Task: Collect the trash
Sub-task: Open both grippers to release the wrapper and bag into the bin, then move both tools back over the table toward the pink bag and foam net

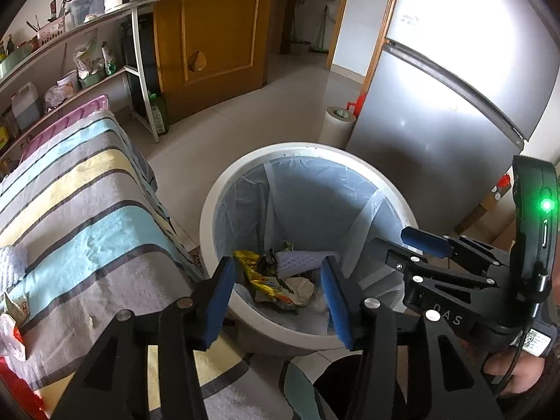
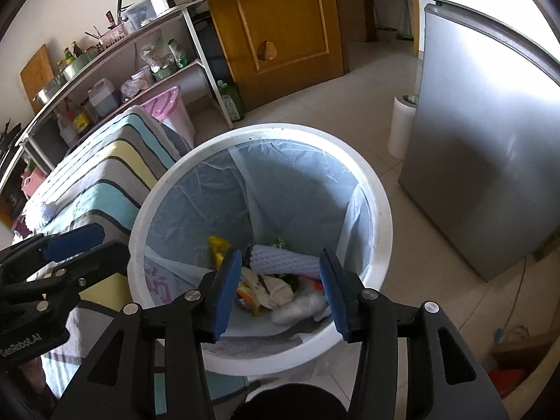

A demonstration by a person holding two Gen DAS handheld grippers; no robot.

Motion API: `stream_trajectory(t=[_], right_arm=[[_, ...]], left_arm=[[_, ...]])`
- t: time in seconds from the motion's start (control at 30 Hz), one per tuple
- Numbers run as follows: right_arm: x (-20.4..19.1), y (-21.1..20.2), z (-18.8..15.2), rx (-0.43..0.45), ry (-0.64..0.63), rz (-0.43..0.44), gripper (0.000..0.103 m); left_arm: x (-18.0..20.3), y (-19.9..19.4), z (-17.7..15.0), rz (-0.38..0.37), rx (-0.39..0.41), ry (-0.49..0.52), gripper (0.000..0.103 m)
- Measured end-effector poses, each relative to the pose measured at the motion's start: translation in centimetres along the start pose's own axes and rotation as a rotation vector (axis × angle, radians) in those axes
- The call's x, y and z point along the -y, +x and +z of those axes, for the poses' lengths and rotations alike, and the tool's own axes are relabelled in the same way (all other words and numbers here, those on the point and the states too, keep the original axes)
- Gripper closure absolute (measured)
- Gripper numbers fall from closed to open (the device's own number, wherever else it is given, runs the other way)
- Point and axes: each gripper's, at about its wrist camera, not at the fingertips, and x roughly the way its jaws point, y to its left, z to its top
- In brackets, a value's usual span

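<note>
I hold both tools wide and empty over the bin (image 2: 379, 217). Remaining wrappers (image 1: 12, 318) lie on the counter (image 1: 87, 210), nearer my left tool (image 1: 278, 294); right tool (image 2: 280, 290).

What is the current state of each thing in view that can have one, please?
Left gripper: open, holding nothing, over the bin.
Right gripper: open, holding nothing, over the bin.
Bin: upright, lidless, lined with a bag, trash at the bottom.
Door: open, swung inward.
Fridge: both doors shut.
Table: covered with a striped cloth, scraps still on it.
</note>
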Motion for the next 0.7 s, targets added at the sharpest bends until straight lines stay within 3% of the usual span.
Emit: stream_trajectory(t=[0.7], right_arm=[[-3.1, -4.7, -0.2, 0.100, -0.011, 0.037, 0.055]], left_arm=[[-2.9, -7.0, -1.2, 0.045, 0.131, -0.043, 0.042]])
